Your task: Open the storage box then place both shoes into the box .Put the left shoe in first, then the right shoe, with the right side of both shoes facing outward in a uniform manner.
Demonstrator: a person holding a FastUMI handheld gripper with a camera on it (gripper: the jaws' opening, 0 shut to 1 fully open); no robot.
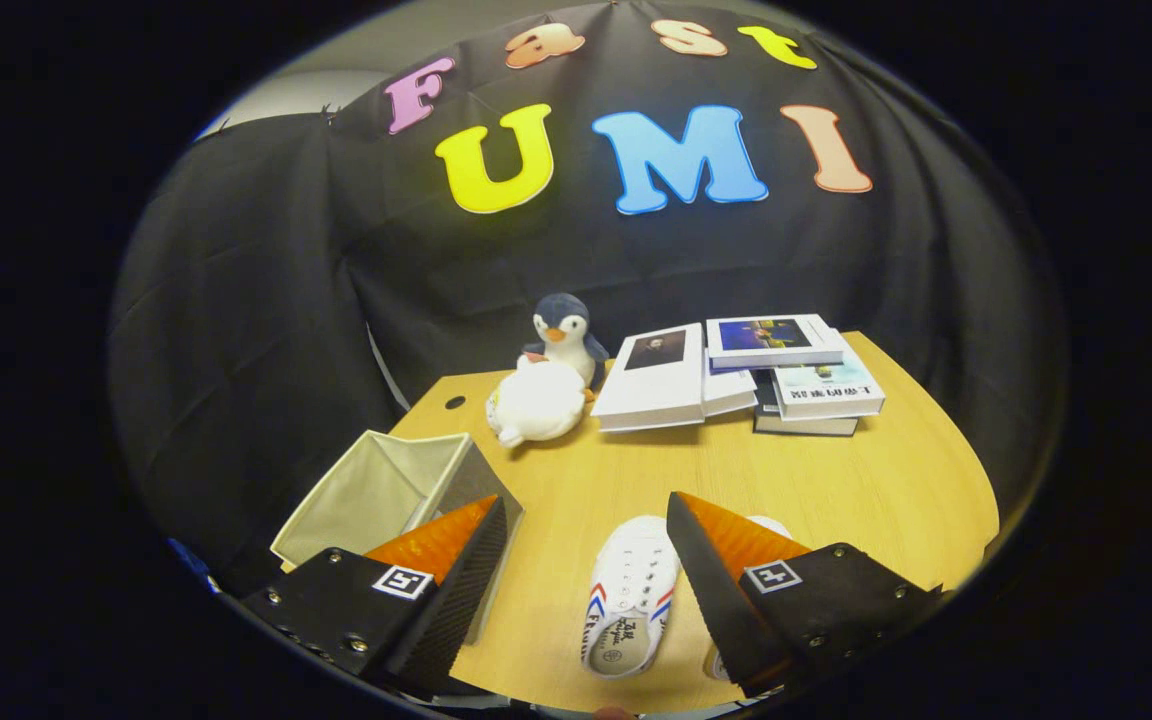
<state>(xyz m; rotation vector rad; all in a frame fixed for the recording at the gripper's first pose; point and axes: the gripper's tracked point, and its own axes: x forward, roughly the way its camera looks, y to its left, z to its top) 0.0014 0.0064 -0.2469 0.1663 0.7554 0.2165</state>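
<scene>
The gripper (586, 510) hangs above a light wooden table (836, 480) with its two fingers spread wide apart and nothing clamped between them; no contact with any object can be made out. In the gap between the fingers, at the lower centre of the picture, lies a white canvas shoe (629, 595) with red and blue stripes on its side, its toe pointing away from the camera and its opening toward the near table edge. The right finger covers most of a second white shoe (771, 524), of which just a bit of toe shows beyond the finger and a sliver of sole beneath it. At the lower left, partly behind the left finger, stands the storage box (376, 490), a fabric bin with a pale lining, open at the top and with nothing visible inside. Farther back, toward the middle of the picture, a plush penguin (562, 335) sits behind a white plush toy (536, 402), and to their right is a loose stack of books (736, 375) near the black cloth wall (236, 300).
</scene>
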